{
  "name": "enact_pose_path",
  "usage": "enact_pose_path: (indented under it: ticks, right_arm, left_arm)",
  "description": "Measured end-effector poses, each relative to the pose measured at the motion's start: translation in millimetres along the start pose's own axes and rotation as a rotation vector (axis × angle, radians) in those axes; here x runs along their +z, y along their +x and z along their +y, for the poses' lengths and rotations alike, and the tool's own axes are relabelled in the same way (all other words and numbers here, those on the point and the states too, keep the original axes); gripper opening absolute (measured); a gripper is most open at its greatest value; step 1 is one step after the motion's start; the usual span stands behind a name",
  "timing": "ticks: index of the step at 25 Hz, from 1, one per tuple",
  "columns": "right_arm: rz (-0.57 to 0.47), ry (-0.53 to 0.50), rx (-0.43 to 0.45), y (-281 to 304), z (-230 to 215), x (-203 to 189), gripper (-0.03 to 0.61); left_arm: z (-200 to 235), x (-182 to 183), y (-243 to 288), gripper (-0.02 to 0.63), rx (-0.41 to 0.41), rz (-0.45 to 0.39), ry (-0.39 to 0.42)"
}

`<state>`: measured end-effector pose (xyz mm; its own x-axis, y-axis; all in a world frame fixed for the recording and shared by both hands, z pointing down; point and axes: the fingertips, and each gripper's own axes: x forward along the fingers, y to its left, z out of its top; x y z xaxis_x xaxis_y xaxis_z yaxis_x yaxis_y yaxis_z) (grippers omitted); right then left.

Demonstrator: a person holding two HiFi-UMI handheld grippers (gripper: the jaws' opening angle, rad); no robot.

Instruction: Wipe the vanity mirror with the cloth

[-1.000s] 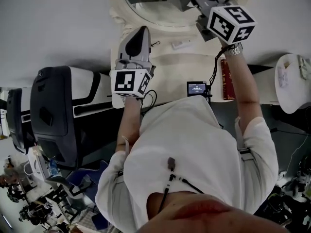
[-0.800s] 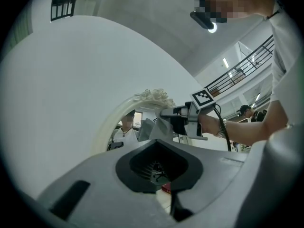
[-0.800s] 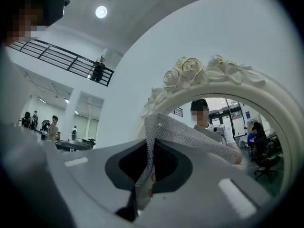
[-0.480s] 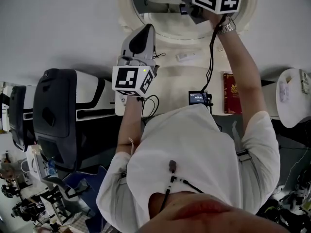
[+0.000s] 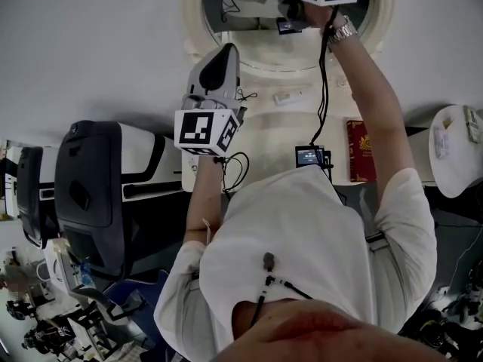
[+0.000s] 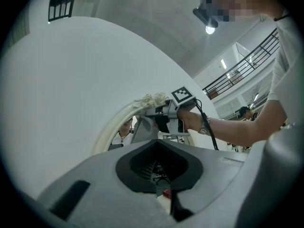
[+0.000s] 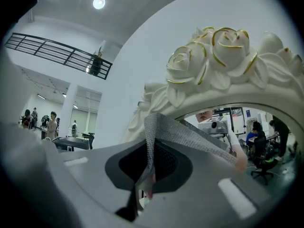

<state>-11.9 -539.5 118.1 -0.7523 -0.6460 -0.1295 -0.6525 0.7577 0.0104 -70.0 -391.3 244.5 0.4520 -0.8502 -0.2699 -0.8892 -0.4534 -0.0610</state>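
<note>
— What do we have on the left?
— Our left gripper (image 5: 217,57) hangs near the mirror (image 5: 264,62), at its left edge. The jaws are together with nothing in them.
— And on the right?
— Our right gripper (image 7: 148,186) is clamped on the grey cloth (image 7: 190,137), up by the mirror's rose-carved top. We cannot tell whether the cloth touches the glass.

the head view's top edge cuts off the upper vanity mirror (image 5: 195,17) and much of the right gripper (image 7: 145,175), which hides the cloth (image 7: 190,136) there, and the small white thing (image 5: 287,96) on the vanity top (image 5: 268,134) is too small to tell.
</note>
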Motion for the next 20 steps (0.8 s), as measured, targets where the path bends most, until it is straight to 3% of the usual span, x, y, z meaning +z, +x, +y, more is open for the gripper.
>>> enact_pose_path:
  ticks: [10,20]
  right_arm:
    - [-0.002,-0.031,-0.059,-3,-24,5,0.012]
    - [-0.003,-0.058,-0.114,-4,-48,10,0.012]
  left_arm:
    - [-17,-7,28,0.005,-0.085,-0.001,-0.005]
    - [-16,-20,39,0.005,-0.106,0.025,-0.013]
